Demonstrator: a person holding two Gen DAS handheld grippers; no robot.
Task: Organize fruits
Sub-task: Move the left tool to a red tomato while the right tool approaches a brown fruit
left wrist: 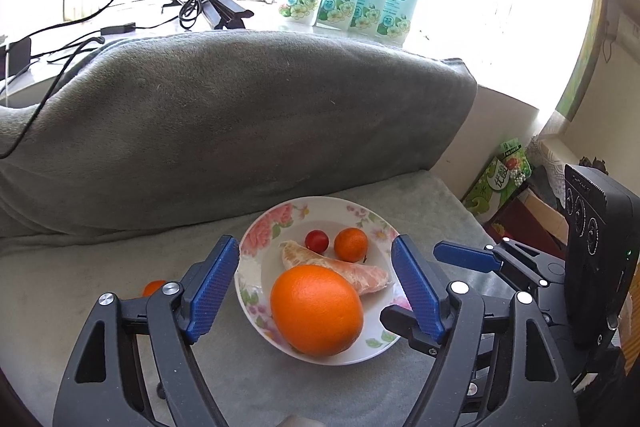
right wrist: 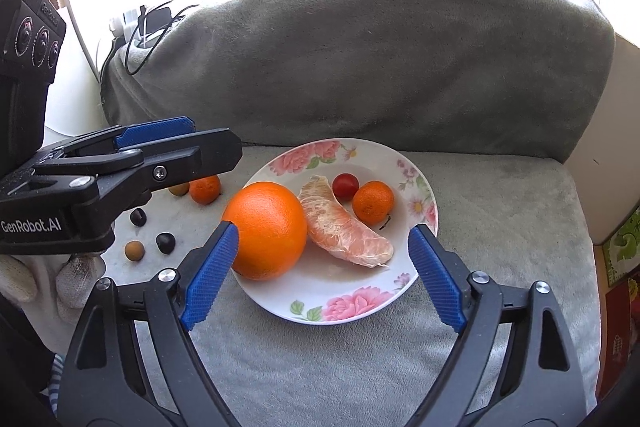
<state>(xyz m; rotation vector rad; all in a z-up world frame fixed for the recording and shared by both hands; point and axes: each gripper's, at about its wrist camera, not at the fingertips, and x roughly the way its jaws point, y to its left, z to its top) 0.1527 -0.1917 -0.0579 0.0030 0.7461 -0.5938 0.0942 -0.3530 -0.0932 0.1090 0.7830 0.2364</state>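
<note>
The floral plate (right wrist: 404, 155) sits on the grey cushion (right wrist: 500, 227) and already carries four fruits: a big orange (right wrist: 266, 229) at about 9 o'clock on the plate in the right wrist view, a peeled citrus wedge (right wrist: 344, 227) at the centre, a small red fruit (right wrist: 345, 186) at 12 o'clock and a small tangerine (right wrist: 373, 201) at 1 o'clock. The wedge's long axis runs from 11 o'clock down to 5 o'clock.

Both pairs of fingers stand spread wide with nothing between the pads. The right gripper (right wrist: 324, 273) straddles the near half of the plate; its left pad looks to lie just against the orange's near side, though actual contact cannot be confirmed. The left gripper (left wrist: 316, 287) frames the same plate from its own side, with the orange low between its open fingers and not pinched.

What is left to tidy appears to lie off the plate, at 9 to 10 o'clock from it in the right wrist view: another tangerine (right wrist: 205, 189), a greenish-brown fruit (right wrist: 179, 188) partly hidden beside it, two dark fruits (right wrist: 138, 217) (right wrist: 165, 243) and a tan one (right wrist: 134, 250), all loose on the cushion. In the right wrist view the left gripper (right wrist: 160, 143) hangs right over this cluster, so that hand is the nearer one; the right would have to cross the plate. From the left wrist view only the loose tangerine (left wrist: 154, 287) peeks out at 9 o'clock, behind the left finger, so a swing leftward seems to be needed.
</note>
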